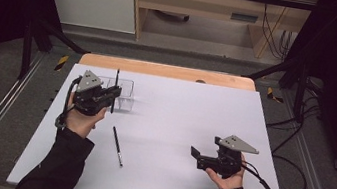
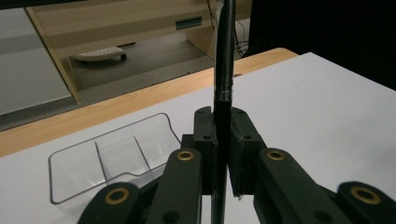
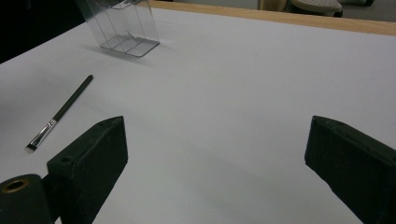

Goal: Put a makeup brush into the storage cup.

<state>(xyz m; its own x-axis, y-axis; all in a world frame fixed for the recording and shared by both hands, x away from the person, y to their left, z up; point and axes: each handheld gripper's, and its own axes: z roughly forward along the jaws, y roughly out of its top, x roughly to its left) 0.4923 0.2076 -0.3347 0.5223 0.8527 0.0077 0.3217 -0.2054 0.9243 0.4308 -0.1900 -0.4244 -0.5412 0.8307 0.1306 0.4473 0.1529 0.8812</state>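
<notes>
From the high view, the left gripper (image 1: 112, 94) is pinching a thin black brush (image 1: 116, 86) and holding it upright just in front of the clear holder (image 1: 123, 94) at the far left of the table (image 1: 191, 128). A second brush (image 1: 117, 145) is lying flat on the table, nearer the person. The right gripper (image 1: 196, 157) is hanging spread, with nothing in it, well apart on the right. The holder looks light, so a brush coming down on its rim instead of into a slot is likely to be tipping or shoving it.

From the left gripper view, the jaws are pressing together on the brush (image 2: 223, 121) low on its handle, and the long end is standing far above the pads. With so little of it gripped, the brush is liable to be swivelling or slipping when it touches the holder (image 2: 112, 158).

From the right gripper view, the wide-open jaws are pointing across bare table toward the lying brush (image 3: 60, 114) and the holder (image 3: 122, 28). That brush is thin and flat on the surface, so a grab is at risk of rolling it away or scraping the table.
</notes>
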